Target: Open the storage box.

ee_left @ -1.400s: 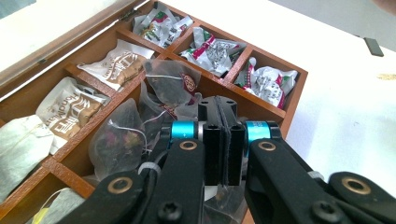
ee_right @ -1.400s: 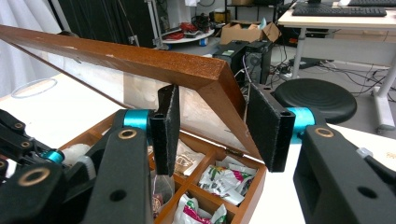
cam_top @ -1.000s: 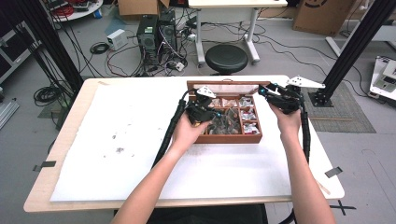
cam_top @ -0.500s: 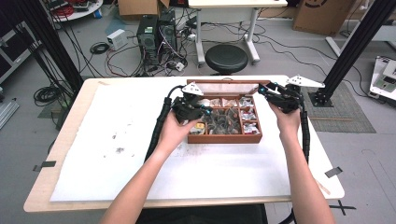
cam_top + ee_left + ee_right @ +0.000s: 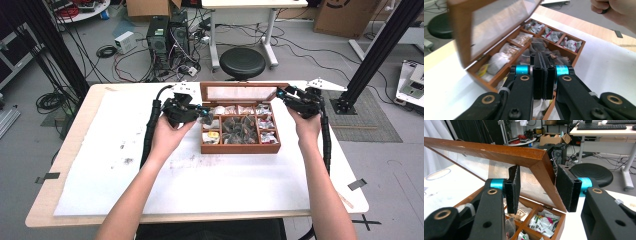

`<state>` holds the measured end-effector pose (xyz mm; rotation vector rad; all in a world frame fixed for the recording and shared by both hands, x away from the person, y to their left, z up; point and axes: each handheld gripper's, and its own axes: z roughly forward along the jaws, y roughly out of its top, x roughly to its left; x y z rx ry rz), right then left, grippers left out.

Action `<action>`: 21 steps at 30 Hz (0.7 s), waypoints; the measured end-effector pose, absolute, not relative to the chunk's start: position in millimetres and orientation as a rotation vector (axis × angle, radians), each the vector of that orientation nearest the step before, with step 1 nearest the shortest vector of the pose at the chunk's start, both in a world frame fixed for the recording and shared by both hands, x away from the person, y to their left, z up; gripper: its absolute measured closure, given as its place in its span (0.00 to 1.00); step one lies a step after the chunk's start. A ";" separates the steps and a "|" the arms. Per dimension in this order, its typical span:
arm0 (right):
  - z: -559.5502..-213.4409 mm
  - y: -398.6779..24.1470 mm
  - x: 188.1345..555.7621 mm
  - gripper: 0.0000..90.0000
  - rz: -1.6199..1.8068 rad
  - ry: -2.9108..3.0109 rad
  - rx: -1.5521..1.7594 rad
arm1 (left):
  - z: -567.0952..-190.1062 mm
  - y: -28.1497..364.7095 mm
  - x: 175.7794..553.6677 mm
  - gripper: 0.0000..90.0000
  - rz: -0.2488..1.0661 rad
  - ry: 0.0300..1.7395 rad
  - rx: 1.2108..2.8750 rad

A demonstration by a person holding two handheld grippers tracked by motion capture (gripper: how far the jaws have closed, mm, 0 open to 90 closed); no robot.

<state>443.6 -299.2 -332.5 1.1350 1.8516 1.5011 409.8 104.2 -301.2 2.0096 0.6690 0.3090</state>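
Wooden box (image 5: 240, 145) long axis left-right; glass lid (image 5: 239, 93) upright, facing the person

A wooden box (image 5: 240, 148) sits on the white-covered table (image 5: 200, 190).

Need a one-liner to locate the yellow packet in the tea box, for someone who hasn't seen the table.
On the white table stands an open wooden box, its glass lid tilted up at the far side. Look in its near-left corner compartment, on the side of the left gripper. The yellow packet lies there, the only bright yellow item among white, grey and brown packets.
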 end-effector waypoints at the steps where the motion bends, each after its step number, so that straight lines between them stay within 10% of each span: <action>1: -332.1 -299.3 444.5 0.62 1.500 1.852 1.133 | -299.7 108.0 409.6 0.99 0.315 0.675 2.006; 21: -329.4 -298.1 450.3 0.62 1.506 1.837 1.141 | -291.8 181.4 419.0 0.99 0.430 0.827 1.893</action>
